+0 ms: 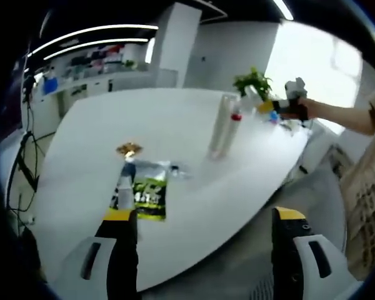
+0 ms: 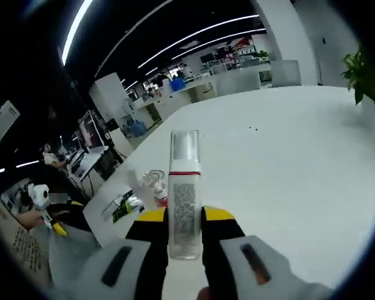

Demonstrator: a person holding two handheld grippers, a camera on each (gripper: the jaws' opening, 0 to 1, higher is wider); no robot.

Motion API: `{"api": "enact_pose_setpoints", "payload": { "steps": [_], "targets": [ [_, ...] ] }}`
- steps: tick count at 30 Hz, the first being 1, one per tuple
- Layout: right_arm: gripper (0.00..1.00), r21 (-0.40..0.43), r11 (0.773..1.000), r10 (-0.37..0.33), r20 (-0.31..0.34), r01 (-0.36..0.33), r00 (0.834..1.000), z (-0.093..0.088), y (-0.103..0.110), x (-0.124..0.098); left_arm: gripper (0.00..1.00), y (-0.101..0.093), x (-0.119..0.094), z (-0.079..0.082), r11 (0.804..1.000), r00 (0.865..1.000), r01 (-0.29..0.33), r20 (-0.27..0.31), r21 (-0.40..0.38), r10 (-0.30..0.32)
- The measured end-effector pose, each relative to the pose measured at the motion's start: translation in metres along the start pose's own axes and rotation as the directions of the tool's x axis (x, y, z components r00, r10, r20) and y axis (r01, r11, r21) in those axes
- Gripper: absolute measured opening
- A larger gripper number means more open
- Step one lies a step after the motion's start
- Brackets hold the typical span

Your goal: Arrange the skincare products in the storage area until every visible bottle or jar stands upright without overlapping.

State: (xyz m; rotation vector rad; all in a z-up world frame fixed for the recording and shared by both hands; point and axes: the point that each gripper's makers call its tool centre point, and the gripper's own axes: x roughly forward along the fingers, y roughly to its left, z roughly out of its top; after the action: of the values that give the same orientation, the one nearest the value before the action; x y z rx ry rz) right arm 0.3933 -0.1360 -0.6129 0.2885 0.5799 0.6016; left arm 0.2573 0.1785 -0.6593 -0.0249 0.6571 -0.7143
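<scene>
Right gripper (image 2: 186,234): fingers clamped on a clear pump bottle (image 2: 184,194) with a red band, held upright above the white desk (image 2: 287,156). Left gripper (image 1: 203,228): fingers apart, nothing between them, poised at the desk edge near a green-labelled packet (image 1: 149,197) lying flat. A tall clear bottle (image 1: 222,128) stands upright mid-desk, beside a potted plant (image 1: 253,84).
</scene>
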Motion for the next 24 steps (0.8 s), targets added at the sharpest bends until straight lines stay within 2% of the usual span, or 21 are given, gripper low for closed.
{"api": "enact_pose_setpoints", "payload": {
  "steps": [5,9,11,14,16,17,20,21,22,24],
  "targets": [
    [0.19,0.078,0.992,0.089,0.08,-0.095,0.993,0.001,0.027,-0.004,0.86,-0.008,0.001,0.013,0.999,0.999,0.032,0.032,-0.024,-0.031],
    [0.19,0.138,0.978,0.139,0.14,-0.158,0.98,0.001,0.044,-0.004,0.86,-0.016,0.003,0.022,0.999,0.998,0.046,0.033,0.017,-0.047],
    [0.19,0.186,0.959,0.179,0.188,-0.213,0.966,0.002,0.055,-0.005,0.87,-0.024,0.002,0.03,0.998,0.997,0.063,0.042,0.028,-0.064],
    [0.19,0.245,0.915,0.253,0.267,-0.32,0.93,0.003,0.074,-0.007,0.87,-0.035,0.002,0.043,0.995,0.993,0.092,0.074,0.023,-0.094],
    [0.19,0.259,0.897,0.278,0.3,-0.359,0.912,0.003,0.082,-0.008,0.87,-0.042,0.002,0.051,0.994,0.99,0.108,0.091,0.026,-0.11],
    [0.19,0.268,0.877,0.314,0.312,-0.4,0.897,0.001,0.091,-0.009,0.87,-0.046,0.002,0.056,0.993,0.988,0.116,0.1,0.028,-0.118],
    [0.19,0.285,0.845,0.362,0.32,-0.453,0.876,-0.004,0.107,-0.009,0.87,-0.058,0.002,0.069,0.988,0.98,0.153,0.129,0.019,-0.154],
    [0.19,0.299,0.818,0.399,0.32,-0.491,0.859,-0.007,0.118,-0.009,0.87,-0.062,0.001,0.073,0.986,0.976,0.168,0.14,0.012,-0.168],
    [0.19,0.295,0.817,0.403,0.322,-0.495,0.857,-0.007,0.12,-0.009,0.87,-0.068,0.001,0.079,0.982,0.97,0.187,0.156,0.003,-0.185],
    [0.19,0.282,0.802,0.436,0.326,-0.526,0.839,-0.011,0.127,-0.009,0.87,-0.075,0.001,0.086,0.977,0.962,0.214,0.175,-0.005,-0.21]
  ]
}}
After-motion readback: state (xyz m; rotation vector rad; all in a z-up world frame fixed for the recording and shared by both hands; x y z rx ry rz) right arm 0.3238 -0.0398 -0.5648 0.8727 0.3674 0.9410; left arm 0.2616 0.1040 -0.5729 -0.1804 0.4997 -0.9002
